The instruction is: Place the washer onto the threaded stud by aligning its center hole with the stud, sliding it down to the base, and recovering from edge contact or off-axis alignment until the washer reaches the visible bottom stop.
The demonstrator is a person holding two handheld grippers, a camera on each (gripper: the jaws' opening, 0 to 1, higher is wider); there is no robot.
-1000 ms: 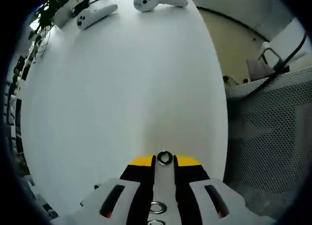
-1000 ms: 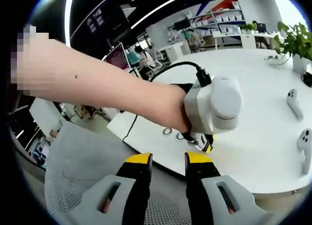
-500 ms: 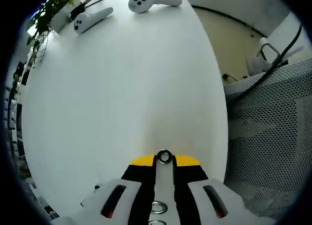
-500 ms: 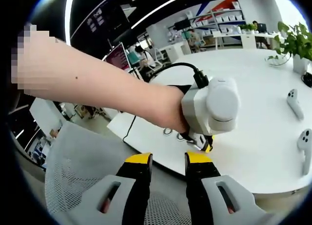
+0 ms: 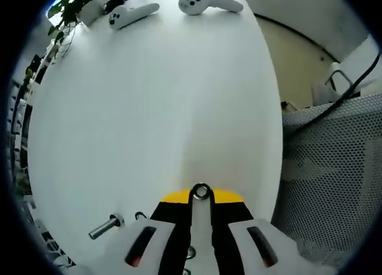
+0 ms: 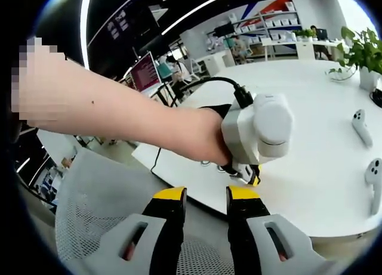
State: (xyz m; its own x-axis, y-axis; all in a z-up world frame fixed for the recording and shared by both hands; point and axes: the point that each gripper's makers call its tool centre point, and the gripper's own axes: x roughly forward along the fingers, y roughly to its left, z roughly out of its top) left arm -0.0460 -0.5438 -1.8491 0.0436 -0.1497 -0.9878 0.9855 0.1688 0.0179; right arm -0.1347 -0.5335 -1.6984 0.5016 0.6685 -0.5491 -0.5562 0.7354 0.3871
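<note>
Left gripper (image 5: 201, 194) pinches the washer (image 5: 201, 192) above the table (image 5: 149, 108).
Stud (image 5: 105, 226) lies at eight o'clock, seemingly flat; right gripper (image 6: 206, 194) slightly parted, empty.

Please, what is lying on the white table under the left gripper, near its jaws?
In the left gripper view, a bolt lies on its side on the white table, left of the left gripper, which pinches a washer. A small ring is partly covered.

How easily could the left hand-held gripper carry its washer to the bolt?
Probably easily: the left hand-held gripper holds the washer, and the bolt lies nearby on bare table.
</note>
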